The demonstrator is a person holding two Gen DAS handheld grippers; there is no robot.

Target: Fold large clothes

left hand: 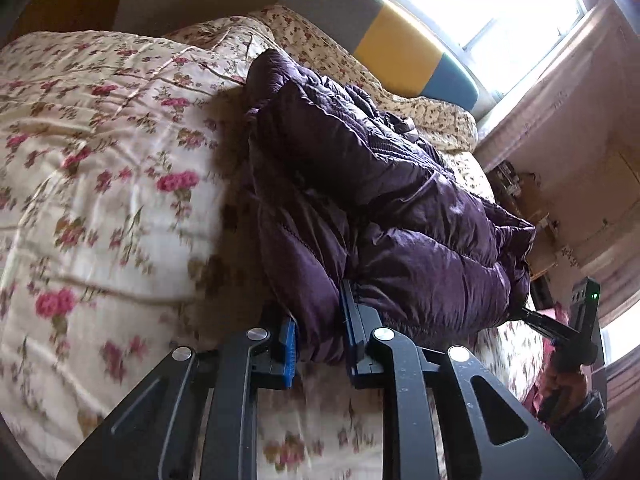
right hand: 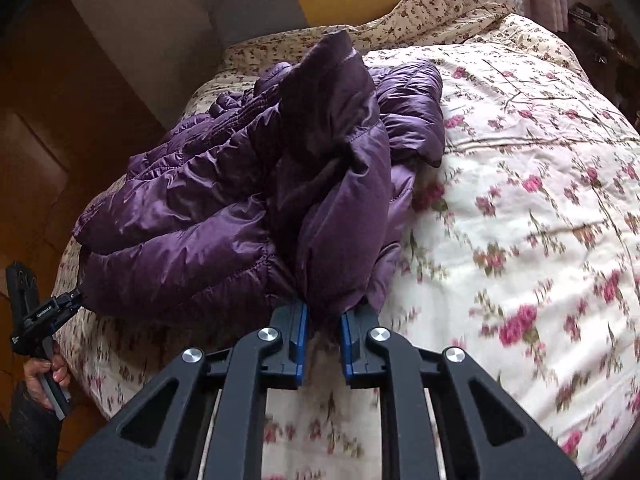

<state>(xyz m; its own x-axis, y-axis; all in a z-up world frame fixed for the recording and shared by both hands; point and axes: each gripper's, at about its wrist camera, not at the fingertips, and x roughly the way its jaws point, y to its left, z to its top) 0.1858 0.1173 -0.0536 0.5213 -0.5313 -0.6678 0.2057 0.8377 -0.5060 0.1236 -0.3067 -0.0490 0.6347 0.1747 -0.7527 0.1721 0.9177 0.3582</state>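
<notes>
1. I see the purple puffer jacket (left hand: 384,200) bunched in a heap on the floral bedspread (left hand: 100,160), below the striped headboard (left hand: 400,44).
2. My left gripper (left hand: 318,344) pinches a fold of the jacket's near edge between its blue pads (left hand: 288,344).
3. My right gripper (right hand: 324,344) likewise clamps a gathered bunch of the jacket's hem.
4. Each view shows the other gripper at the jacket's far corner.
</notes>
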